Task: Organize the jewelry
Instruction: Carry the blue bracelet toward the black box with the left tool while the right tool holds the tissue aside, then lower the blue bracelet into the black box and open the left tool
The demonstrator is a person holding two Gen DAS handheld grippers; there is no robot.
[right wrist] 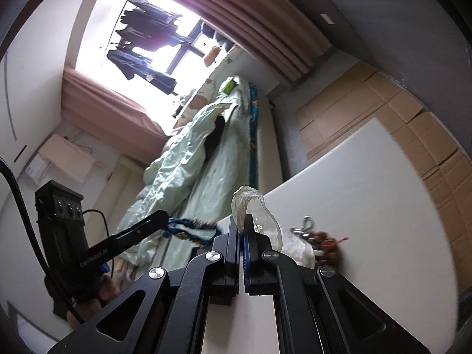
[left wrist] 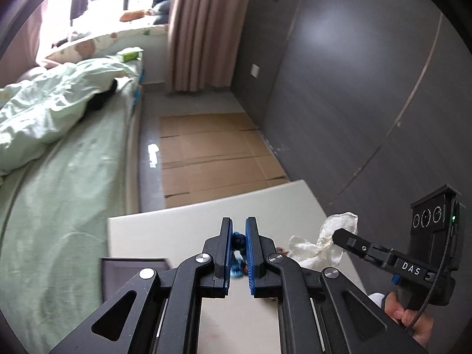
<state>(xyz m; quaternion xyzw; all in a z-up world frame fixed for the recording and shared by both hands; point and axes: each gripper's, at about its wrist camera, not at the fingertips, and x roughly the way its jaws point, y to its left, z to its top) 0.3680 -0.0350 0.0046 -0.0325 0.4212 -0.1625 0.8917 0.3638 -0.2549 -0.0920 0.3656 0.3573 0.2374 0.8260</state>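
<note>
Bedroom scene: a white foam board was laid beside a bed with pale green bedding and flattened brown cardboard on the floor.

A blue beaded bracelet was clamped between the pads of the left gripper, lifted above the board. A crumpled translucent plastic bag was pinched by the closed right gripper. More jewelry, a reddish-brown beaded piece and a silver chain, was left on the board just right of the bag.
</note>
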